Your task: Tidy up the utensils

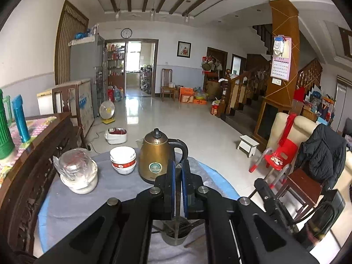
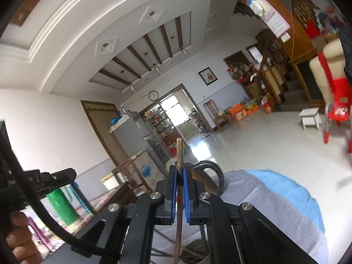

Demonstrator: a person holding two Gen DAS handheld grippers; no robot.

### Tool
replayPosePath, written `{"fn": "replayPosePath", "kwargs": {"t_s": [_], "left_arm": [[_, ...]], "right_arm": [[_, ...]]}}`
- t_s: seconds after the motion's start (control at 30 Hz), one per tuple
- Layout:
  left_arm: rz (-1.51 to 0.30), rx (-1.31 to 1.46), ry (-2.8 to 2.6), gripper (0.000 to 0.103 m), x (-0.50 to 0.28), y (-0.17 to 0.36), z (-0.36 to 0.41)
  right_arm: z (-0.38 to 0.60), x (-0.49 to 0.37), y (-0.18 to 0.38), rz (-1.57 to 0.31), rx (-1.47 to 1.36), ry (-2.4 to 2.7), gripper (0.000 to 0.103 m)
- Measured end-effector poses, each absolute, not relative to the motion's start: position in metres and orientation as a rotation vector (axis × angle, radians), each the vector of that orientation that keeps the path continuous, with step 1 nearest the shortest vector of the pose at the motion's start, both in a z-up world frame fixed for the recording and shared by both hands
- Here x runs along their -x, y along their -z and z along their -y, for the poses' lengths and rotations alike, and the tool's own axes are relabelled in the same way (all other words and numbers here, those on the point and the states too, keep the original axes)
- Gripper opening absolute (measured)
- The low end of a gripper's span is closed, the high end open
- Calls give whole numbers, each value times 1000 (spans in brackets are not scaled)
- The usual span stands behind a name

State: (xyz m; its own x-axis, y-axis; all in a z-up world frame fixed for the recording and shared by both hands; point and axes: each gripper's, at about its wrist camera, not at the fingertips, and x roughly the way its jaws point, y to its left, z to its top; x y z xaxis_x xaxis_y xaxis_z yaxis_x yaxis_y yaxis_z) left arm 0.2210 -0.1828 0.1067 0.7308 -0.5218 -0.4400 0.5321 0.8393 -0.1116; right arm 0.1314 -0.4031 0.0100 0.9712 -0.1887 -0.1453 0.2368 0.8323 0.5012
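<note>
A round metal utensil cup [image 1: 176,237] with several dark chopsticks in it stands on the grey cloth, right below my left gripper [image 1: 178,167]. The left gripper is shut on a thin utensil [image 1: 176,220] whose lower end reaches into the cup. My right gripper [image 2: 180,171] is shut on a brown wooden chopstick [image 2: 179,151] held upright; its top sticks out above the fingers and its lower end hangs over the same cup [image 2: 198,253]. The right gripper also shows at the right in the left wrist view [image 1: 264,187].
On the table with the grey cloth [image 1: 72,209] stand a brass kettle [image 1: 156,156], stacked red-and-white bowls [image 1: 123,159] and a glass jar on a white bowl [image 1: 77,171]. A carved wooden bench [image 1: 33,176] is on the left. A red chair [image 1: 277,154] stands beyond.
</note>
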Motion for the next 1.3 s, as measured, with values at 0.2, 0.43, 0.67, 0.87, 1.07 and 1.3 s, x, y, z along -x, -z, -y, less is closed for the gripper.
{"fn": "replayPosePath", "kwargs": {"t_s": [0.2, 0.43, 0.67, 0.87, 1.07, 1.3], "left_arm": [[-469, 26, 567, 6, -237, -102, 190], [-462, 64, 547, 6, -252, -74, 196], [-494, 56, 495, 6, -266, -46, 200], [-527, 11, 509, 6, -258, -32, 203], [-528, -53, 521, 6, -242, -33, 205], [-528, -96, 544, 6, -223, -36, 195]], "right_arm": [[398, -154, -13, -74, -488, 323, 6], [378, -172, -4, -68, -420, 408, 6], [353, -182, 15, -127, -341, 384, 6], [350, -177, 20, -168, -327, 351, 6], [362, -171, 23, -220, -368, 318, 6], [371, -158, 29, -263, -407, 255, 8]]}}
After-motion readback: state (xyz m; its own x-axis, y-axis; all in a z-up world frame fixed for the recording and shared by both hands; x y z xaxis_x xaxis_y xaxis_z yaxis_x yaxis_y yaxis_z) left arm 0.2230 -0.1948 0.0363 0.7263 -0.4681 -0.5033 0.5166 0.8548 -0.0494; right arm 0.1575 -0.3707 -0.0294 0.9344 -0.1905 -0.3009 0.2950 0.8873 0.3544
